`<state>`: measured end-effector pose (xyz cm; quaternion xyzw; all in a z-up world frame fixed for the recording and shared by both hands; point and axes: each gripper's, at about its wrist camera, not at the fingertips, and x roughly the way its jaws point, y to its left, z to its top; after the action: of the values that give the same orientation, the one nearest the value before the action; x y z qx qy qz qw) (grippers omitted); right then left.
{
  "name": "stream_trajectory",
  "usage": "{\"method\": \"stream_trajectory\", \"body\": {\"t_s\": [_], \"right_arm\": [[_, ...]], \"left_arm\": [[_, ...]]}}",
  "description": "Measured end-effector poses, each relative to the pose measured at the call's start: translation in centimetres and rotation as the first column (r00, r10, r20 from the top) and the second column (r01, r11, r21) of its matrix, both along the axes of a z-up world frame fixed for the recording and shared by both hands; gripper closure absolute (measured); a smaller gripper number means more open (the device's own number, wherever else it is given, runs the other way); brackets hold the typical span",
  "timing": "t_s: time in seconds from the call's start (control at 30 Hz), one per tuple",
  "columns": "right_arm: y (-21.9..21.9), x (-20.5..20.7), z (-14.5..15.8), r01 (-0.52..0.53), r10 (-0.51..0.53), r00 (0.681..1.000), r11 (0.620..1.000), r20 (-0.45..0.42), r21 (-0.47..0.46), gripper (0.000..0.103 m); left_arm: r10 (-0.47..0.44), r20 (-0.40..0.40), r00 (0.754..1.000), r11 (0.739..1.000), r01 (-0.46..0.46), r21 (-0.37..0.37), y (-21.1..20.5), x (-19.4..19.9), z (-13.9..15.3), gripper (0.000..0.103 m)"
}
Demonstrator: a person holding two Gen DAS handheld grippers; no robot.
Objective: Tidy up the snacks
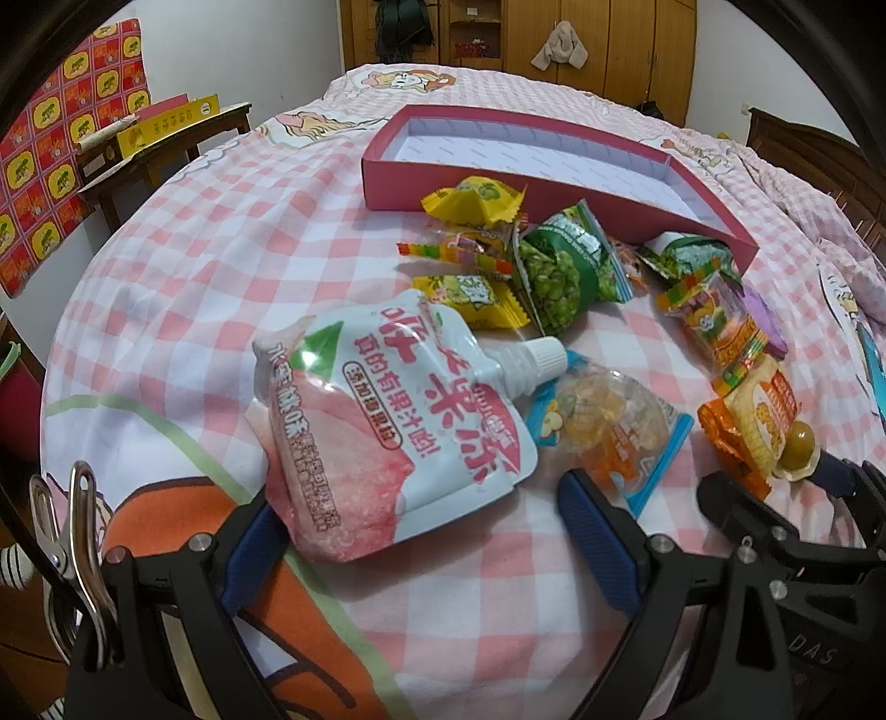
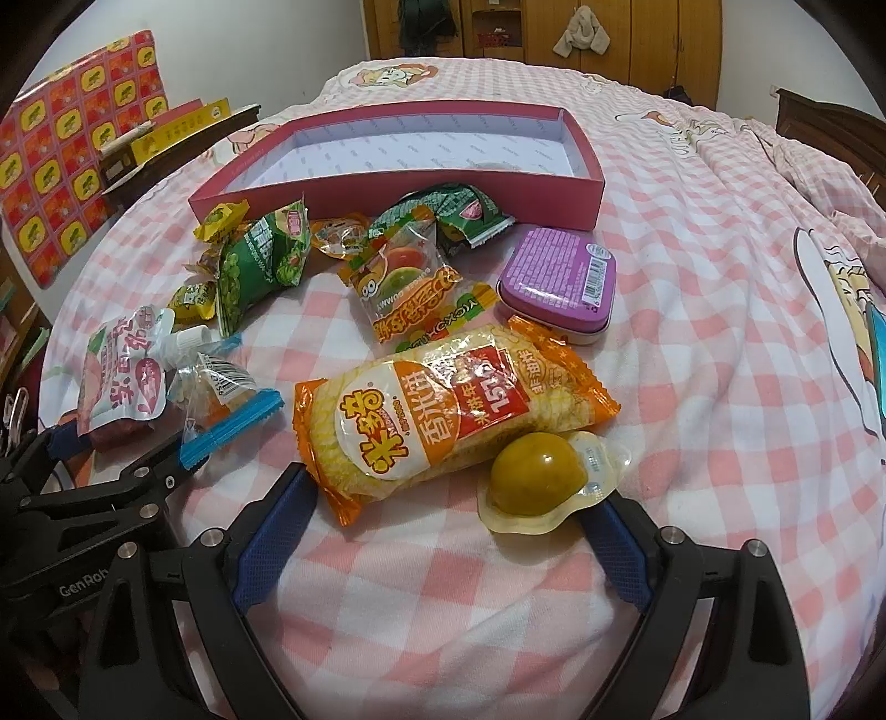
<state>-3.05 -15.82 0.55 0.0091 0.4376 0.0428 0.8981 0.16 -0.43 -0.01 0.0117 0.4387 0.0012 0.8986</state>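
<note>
One checked bedspread (image 2: 692,343) carries everything: a red box (image 2: 398,194) at the back, snacks heaped just in front. Left gripper (image 1: 421,531) spreads wide around the peach pouch (image 1: 382,421); right gripper (image 2: 448,531) gapes wide, its fingers flanking the rice cracker pack (image 2: 443,410) and plum (image 2: 537,471).

Pink checked bed (image 1: 221,232), wooden wardrobes (image 1: 609,39), white wall (image 1: 232,50)
</note>
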Motion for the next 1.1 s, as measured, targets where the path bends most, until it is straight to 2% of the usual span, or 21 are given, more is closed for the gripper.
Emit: {"method": "stream_trajectory", "body": {"t_s": [1.1], "right_arm": [[0.0,-0.7,0.3,-0.019,0.019,1.000,1.000,-0.007,0.007,0.008]], "left_arm": [[-0.015,0.004,1.000,1.000,0.015,-0.025,0.6,-1.1,0.8,0.008]]}}
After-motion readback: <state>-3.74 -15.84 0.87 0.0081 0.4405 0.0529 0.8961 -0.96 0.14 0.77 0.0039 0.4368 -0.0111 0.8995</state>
